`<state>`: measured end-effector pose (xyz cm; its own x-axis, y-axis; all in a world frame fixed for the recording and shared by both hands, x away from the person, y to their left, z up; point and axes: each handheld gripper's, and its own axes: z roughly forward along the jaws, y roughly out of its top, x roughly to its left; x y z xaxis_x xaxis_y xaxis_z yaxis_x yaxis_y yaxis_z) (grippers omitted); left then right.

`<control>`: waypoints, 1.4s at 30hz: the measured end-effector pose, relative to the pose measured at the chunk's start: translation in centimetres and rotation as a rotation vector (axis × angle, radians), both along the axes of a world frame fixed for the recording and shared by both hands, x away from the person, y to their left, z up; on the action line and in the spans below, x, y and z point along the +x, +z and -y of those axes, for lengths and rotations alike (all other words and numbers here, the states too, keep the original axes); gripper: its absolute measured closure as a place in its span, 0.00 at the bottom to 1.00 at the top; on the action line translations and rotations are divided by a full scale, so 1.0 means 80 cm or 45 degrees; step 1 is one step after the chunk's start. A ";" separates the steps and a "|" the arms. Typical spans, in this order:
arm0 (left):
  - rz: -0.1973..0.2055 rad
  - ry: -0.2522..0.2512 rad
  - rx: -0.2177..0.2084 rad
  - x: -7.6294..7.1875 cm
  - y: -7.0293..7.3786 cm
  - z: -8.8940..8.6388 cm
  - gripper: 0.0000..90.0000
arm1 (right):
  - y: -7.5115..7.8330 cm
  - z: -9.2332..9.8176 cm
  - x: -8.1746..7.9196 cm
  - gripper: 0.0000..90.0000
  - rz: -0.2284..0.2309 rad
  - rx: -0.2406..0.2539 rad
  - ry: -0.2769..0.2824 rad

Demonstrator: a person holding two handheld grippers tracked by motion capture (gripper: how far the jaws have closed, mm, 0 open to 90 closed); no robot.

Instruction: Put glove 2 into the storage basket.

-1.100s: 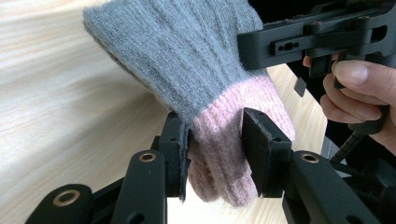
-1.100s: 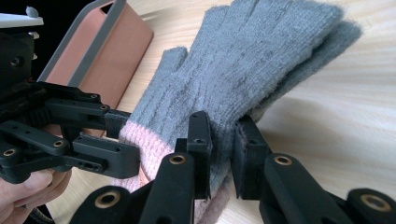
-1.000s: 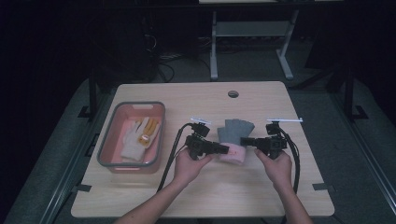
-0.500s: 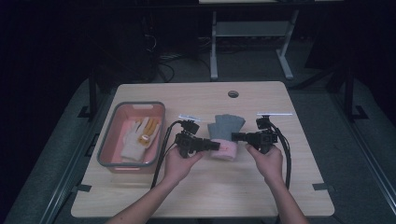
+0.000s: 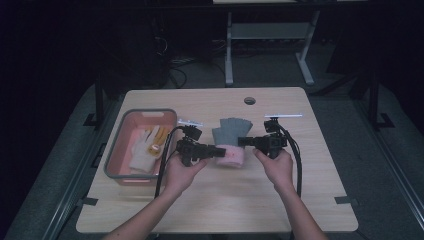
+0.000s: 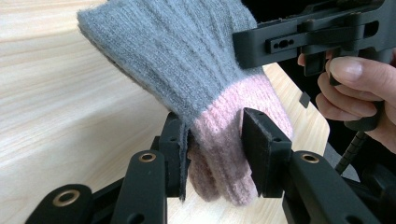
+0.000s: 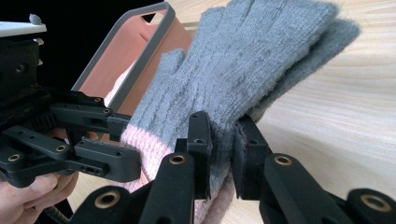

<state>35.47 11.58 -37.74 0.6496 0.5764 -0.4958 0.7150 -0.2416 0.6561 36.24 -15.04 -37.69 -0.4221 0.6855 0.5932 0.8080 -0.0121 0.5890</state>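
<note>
Grey-and-pink knitted glove (image 5: 229, 142), at the centre of the high view, is being held just above the wooden table (image 5: 210, 210). Its pink cuff is being clamped by the left gripper (image 5: 216, 150); its grey edge is being pinched by the right gripper (image 5: 243, 141). Pink bin (image 5: 112, 165), holding a white glove (image 5: 142, 152), is being kept at the left.

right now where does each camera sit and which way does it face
high view: above the person's side, looking forward and down on the table; forearms, left hand-held gripper, right hand-held gripper.
left gripper view: rides the left hand-held gripper, looking along its jaws clamped on the pink cuff; the person's other hand beyond.
right gripper view: rides the right hand-held gripper, facing the bin; jaws pinch grey knit.
shared: the grey and pink gloves.
</note>
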 end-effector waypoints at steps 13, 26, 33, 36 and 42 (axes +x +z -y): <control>0.022 0.035 0.006 0.000 0.010 -0.028 0.69 | 0.008 -0.029 0.012 0.88 0.000 0.018 0.034; 0.032 0.070 0.002 0.000 0.018 -0.058 0.69 | 0.018 -0.058 0.023 0.88 0.007 0.018 0.078; 0.033 0.093 -0.011 0.002 0.024 -0.075 0.69 | 0.024 -0.074 0.029 0.88 0.010 0.031 0.095; 0.036 0.095 -0.008 0.002 0.026 -0.082 0.69 | 0.025 -0.080 0.031 0.88 0.009 0.036 0.103; 0.044 0.110 -0.008 0.001 0.029 -0.093 0.69 | 0.026 -0.091 0.034 0.88 0.017 0.054 0.112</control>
<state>35.58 19.04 -35.41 0.6140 0.6281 -0.4781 0.7102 -0.1753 0.6818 38.94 -7.75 -35.58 -0.4878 0.6196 0.6149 0.7989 0.0330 0.6005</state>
